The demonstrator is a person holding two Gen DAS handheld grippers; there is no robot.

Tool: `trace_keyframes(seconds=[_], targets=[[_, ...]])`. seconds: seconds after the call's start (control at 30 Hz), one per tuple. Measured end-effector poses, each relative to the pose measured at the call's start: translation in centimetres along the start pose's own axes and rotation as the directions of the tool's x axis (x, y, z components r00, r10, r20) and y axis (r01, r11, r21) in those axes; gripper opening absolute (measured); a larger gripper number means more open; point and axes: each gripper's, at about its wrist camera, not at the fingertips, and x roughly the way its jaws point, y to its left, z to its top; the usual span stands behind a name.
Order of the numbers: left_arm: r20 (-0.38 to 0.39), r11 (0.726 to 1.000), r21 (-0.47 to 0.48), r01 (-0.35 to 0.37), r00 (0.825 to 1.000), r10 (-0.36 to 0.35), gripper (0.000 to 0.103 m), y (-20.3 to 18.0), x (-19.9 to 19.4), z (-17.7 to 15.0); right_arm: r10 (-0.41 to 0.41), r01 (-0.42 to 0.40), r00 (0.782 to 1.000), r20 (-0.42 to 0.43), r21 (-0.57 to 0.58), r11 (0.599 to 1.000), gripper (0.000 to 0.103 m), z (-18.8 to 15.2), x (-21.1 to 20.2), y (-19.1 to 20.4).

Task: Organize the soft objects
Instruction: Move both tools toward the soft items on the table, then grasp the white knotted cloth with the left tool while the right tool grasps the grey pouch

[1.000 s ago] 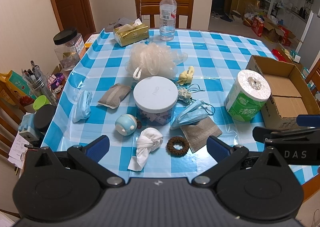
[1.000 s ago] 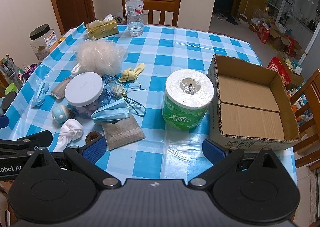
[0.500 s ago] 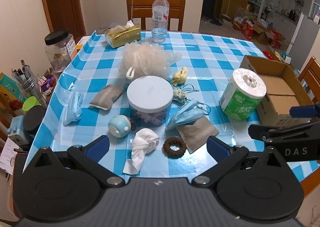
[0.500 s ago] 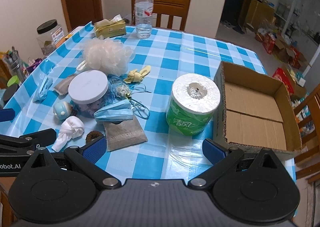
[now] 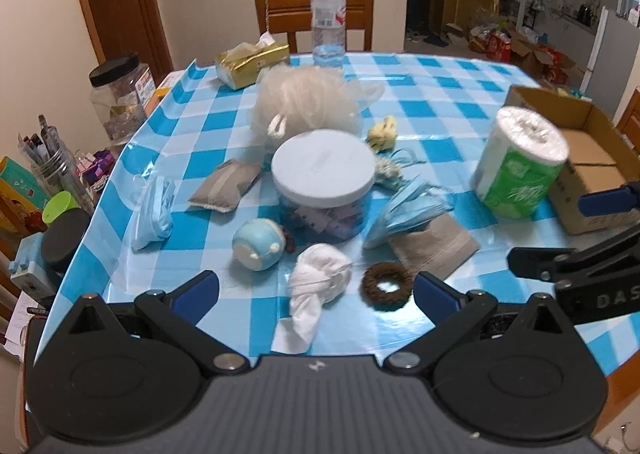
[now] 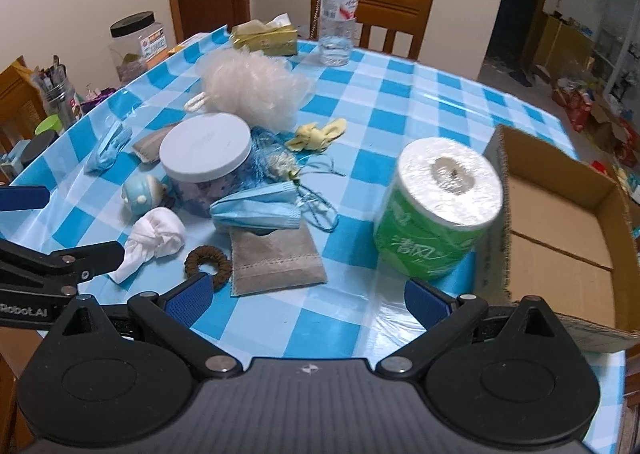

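Soft things lie on the blue checked table: a white knotted cloth, a brown hair tie, a grey pouch, a blue face mask, a cream bath pouf, a second mask and a grey pad. My left gripper is open and empty, just short of the white cloth. My right gripper is open and empty, near the grey pouch and the hair tie. An open cardboard box stands at the right.
A white-lidded jar, a blue round toy, a toilet roll, a yellow knotted cloth, a water bottle, a tissue pack and a chair are around. Jars and pens crowd the left edge.
Both grippers have moved forward and lower toward the table's near edge, and the objects look larger. Both stay open. Nothing on the table has moved.
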Motion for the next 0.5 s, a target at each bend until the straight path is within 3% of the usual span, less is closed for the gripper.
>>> trace_keyframes(seconds=[0.23, 0.5], targets=[[-0.036, 0.999, 0.000, -0.033, 0.999, 0.033, 0.102, 1.0, 2.6, -0.8, 0.029, -0.029, 0.999, -0.025, 0.000, 1.000, 0.103, -0.6, 2.7, 0.1], [-0.058, 1.000, -0.002, -0.024, 0.998, 0.023, 0.102, 1.7, 4.0, -1.1, 0.049, -0.046, 0.998, -0.044, 0.058, 0.997, 0.103, -0.3, 6.5, -0.4]])
